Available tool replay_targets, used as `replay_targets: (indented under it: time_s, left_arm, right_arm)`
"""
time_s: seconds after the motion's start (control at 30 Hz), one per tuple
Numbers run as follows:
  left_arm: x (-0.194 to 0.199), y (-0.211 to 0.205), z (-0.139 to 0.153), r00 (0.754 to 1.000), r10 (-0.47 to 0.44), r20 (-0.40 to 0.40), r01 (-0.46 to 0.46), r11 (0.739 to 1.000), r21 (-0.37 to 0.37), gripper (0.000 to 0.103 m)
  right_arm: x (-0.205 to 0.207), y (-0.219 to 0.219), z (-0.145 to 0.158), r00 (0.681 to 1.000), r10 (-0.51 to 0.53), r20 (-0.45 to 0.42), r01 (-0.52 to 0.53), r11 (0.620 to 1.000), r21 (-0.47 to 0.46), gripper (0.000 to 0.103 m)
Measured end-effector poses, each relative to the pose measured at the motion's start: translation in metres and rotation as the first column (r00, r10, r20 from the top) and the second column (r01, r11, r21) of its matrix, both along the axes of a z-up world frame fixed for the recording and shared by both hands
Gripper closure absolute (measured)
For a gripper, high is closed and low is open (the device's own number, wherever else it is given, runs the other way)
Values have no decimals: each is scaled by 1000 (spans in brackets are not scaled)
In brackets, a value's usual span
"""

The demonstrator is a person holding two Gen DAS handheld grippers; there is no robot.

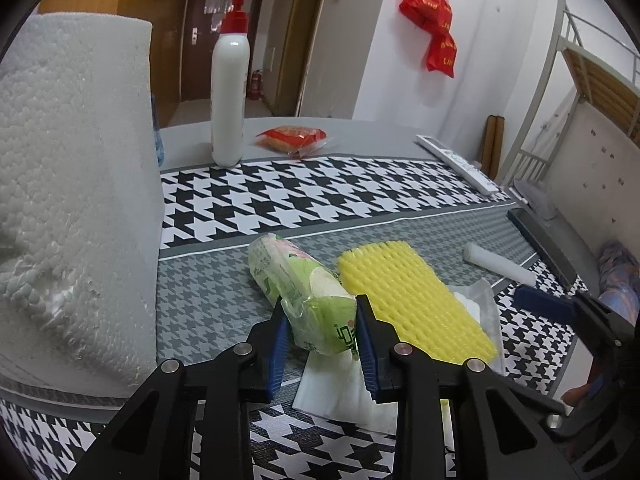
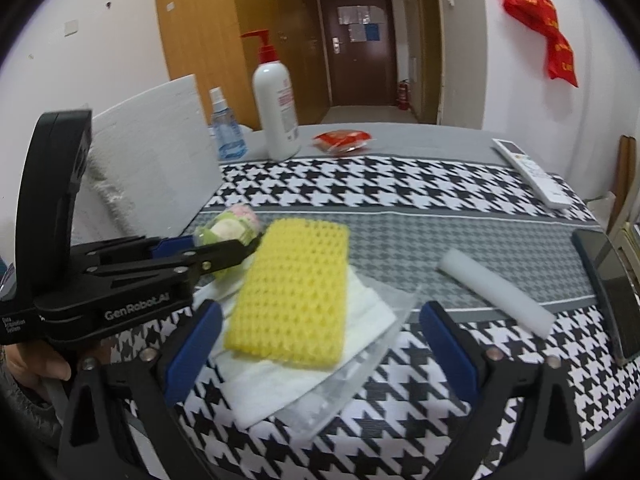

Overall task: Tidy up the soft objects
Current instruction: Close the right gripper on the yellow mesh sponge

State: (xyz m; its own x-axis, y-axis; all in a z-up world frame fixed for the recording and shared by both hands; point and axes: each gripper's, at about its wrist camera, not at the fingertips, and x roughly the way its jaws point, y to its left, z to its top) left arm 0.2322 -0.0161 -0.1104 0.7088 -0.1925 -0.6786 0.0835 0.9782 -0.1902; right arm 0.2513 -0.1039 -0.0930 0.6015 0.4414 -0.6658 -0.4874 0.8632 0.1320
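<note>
Between your left gripper pads sits the green plastic-wrapped tissue roll, clamped at its near end for lifting. Your right gripper gapes empty, framing the yellow ridged foam sponge just ahead.

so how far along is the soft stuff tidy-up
Nothing looks sorted yet. In hand: the left tool is closed on the green roll. Left: the yellow foam on white sheets and the white tube, with the right tool open near the foam.
</note>
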Motion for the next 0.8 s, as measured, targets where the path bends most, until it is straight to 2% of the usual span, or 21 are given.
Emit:
replay_targets:
  time_s: [0.1,0.17,0.33,0.5,0.63,0.8]
  left_arm:
    - [-2,1,1,1000,0,11,0,1000,-9,70]
    - [-3,2,2,1000,-1,17,1,1000,-16,70]
    - [-4,2,4,1000,-6,29,7,1000,-23,70]
    - [-4,2,5,999,-4,35,5,1000,-23,70]
    - [-5,2,5,999,-2,43,2,1000,-22,70]
    - [-10,0,9,997,-7,80,8,1000,-11,71]
  right_arm:
    - [1,5,-3,1000,15,-14,-16,1000,-17,24]
    - [3,8,-6,1000,18,-26,-19,999,-27,27]
    - [6,12,-14,998,18,-55,-21,999,-45,51]
    - [7,17,-19,997,24,-68,-29,998,-63,61]
    - [5,20,-20,997,49,-67,-53,997,-59,77]
    - [2,20,-15,998,39,-52,-41,998,-51,82]
